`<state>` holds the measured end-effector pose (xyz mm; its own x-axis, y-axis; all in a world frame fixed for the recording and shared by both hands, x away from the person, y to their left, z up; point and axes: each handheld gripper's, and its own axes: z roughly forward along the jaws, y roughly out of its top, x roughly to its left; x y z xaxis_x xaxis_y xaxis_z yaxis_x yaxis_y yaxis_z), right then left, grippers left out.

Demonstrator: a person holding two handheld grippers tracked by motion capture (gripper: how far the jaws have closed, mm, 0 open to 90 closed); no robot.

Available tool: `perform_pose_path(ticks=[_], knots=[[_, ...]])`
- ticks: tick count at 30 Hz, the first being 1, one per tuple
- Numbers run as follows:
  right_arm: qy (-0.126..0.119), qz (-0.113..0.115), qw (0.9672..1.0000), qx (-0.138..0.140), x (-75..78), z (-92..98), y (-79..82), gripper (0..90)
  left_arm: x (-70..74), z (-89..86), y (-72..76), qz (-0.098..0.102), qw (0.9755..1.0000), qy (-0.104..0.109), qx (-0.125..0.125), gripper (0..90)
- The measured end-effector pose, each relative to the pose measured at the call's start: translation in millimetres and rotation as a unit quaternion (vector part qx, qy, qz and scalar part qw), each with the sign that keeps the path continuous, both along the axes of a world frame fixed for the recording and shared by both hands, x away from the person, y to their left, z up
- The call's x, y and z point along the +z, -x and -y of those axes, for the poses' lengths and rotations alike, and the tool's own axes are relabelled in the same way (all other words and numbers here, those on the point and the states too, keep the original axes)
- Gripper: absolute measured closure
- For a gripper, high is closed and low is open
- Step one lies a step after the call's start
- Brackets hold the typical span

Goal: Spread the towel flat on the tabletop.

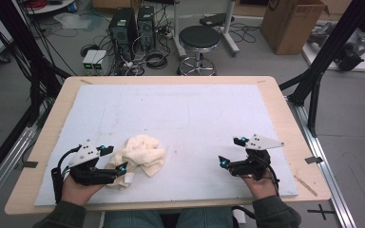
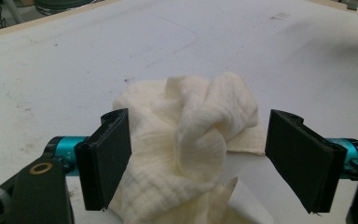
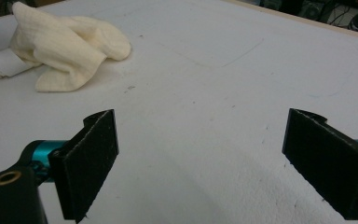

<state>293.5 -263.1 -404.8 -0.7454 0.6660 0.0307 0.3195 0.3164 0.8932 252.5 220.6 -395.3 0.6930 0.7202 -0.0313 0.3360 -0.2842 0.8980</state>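
Both tongs spread wide: left gripper (image 1: 116,159) straddles the crumpled cream cloth (image 1: 140,154) near the white board's (image 1: 190,114) front-left edge w/o pinching, right gripper (image 1: 232,151) empty toward front-right, so grasping and any spreading or folding aren't begun yet.

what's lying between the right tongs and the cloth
Nothing: in the high view only bare white board lies between the right tongs and the cloth; the right gripper view agrees.
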Motion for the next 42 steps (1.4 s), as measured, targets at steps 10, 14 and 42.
perform_pose_path(ticks=[10,14,42], knots=[[0.001,-0.004,1.0,0.001,-1.4,0.6,-0.1,9.8,-0.3,-1.7,-0.5,-0.002,1.0,0.006,-0.002,22.9],[0.003,-0.002,1.0,0.001,-1.3,1.3,0.5,9.7,0.4,-2.9,-0.4,0.0,0.9999,0.011,-0.002,23.0],[0.009,0.0,1.0,0.001,-2.3,0.7,2.1,9.7,5.2,8.7,-19.9,-0.005,0.9997,0.023,-0.009,22.8]])
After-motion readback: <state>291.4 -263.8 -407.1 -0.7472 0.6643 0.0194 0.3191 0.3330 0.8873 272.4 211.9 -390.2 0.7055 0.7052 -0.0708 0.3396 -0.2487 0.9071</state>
